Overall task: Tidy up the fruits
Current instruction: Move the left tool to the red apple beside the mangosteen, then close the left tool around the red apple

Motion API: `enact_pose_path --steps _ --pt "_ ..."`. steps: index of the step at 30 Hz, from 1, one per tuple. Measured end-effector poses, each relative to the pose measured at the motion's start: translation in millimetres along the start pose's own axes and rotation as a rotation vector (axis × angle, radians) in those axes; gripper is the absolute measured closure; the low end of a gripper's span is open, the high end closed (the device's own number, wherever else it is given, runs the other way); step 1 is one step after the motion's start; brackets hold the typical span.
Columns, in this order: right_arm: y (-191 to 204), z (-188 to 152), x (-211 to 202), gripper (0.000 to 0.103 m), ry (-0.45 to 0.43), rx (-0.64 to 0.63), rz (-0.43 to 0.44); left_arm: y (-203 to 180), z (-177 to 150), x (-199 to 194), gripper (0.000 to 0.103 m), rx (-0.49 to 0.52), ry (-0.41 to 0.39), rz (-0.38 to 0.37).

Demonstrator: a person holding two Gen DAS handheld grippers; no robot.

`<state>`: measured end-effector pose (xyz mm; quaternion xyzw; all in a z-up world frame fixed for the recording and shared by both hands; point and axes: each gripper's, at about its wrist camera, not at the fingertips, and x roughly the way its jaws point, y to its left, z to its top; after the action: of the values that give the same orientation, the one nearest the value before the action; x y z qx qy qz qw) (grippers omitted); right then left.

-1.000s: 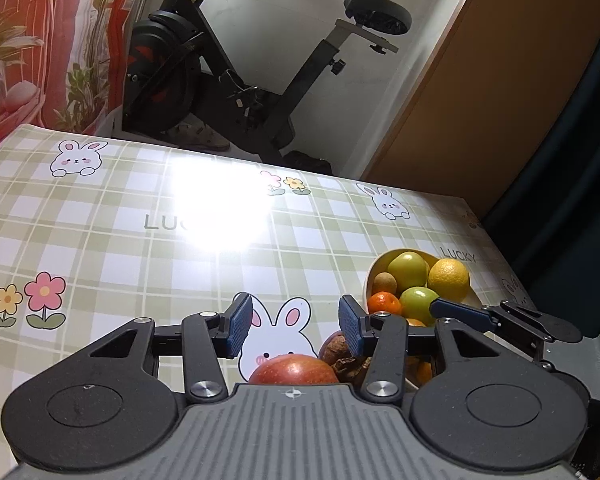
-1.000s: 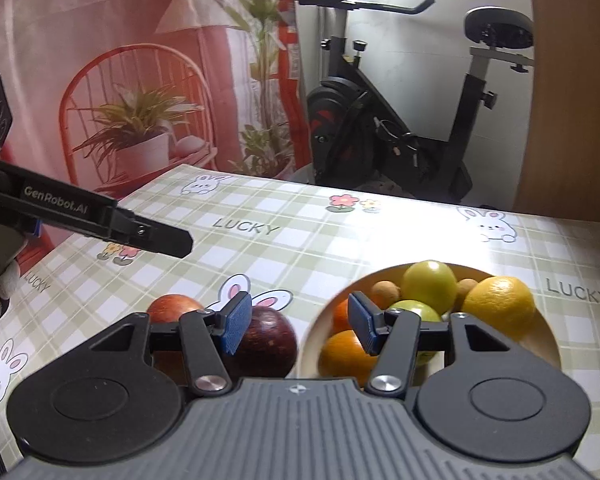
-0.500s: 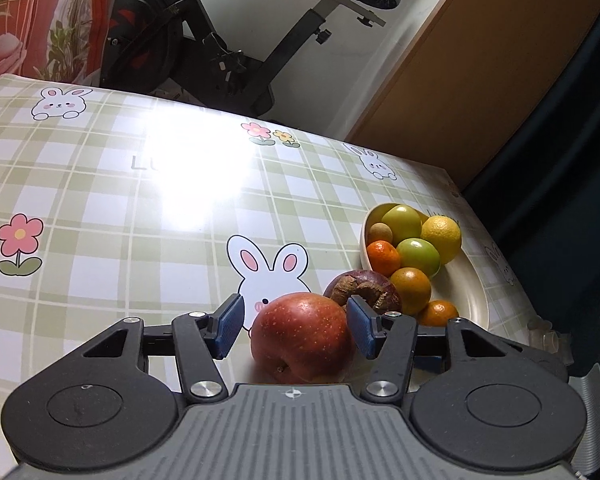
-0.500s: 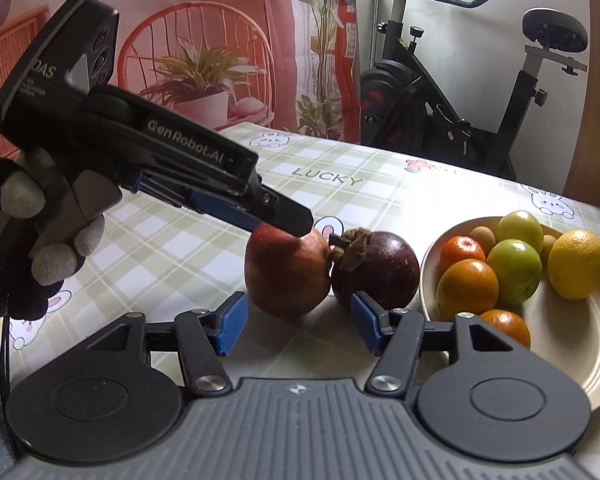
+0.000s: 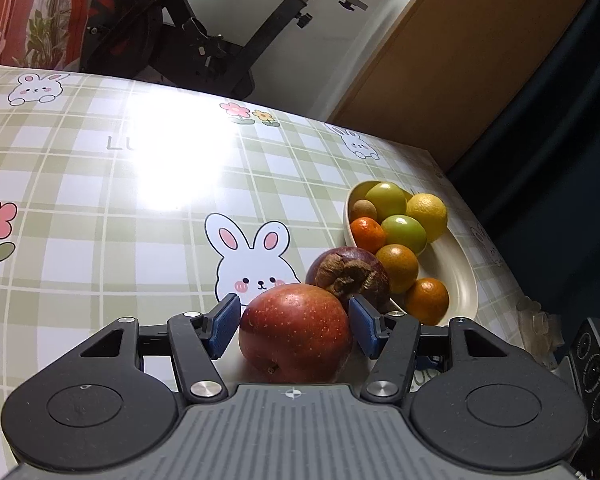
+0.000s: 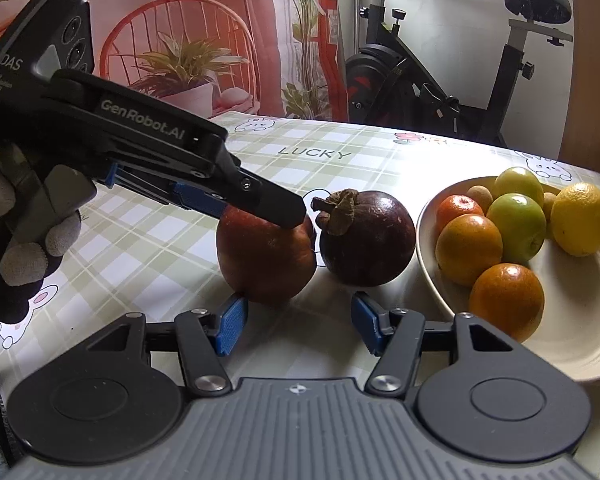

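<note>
Exercise bike (image 6: 452, 64) behind bunny-print tablecloth (image 5: 100, 184)

Round red apple (image 5: 296, 334): underside hidden behind the grey gripper body. Cream oval ceramic plate (image 6: 580, 320): right rim cut by frame edge. Small tan fruit (image 6: 549, 205) mostly hidden behind the lemon; kind indeterminable.

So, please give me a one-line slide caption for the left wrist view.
Open left hand-held gripper straddling a red apple beside a mangosteen and fruit plate.
</note>
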<state>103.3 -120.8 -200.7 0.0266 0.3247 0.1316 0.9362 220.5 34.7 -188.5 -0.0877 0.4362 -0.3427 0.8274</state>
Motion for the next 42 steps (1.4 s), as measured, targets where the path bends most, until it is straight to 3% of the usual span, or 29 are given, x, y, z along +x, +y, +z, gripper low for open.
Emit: enact_pose_path --steps 8,14,19,35,42 --pt "13.5 -7.3 -4.5 0.042 0.002 -0.074 0.053 -12.7 -13.9 -3.9 0.041 0.04 0.03 -0.029" --pt "9.4 -11.9 -12.5 0.042 -0.023 -0.042 0.061 -32.2 -26.3 -1.9 0.041 0.094 0.039 -0.02" --pt "4.0 -17.1 -21.1 0.042 -0.042 -0.016 0.063 -38.3 -33.6 -0.1 0.041 0.08 0.025 -0.014" --pt "-14.2 -16.4 -22.8 0.034 -0.035 0.067 0.1 -40.3 -56.7 0.0 0.039 -0.026 -0.089 0.02" --pt "-18.5 -16.7 -22.0 0.034 -0.02 0.089 0.13 -47.6 -72.9 -8.6 0.039 -0.009 -0.156 0.055"
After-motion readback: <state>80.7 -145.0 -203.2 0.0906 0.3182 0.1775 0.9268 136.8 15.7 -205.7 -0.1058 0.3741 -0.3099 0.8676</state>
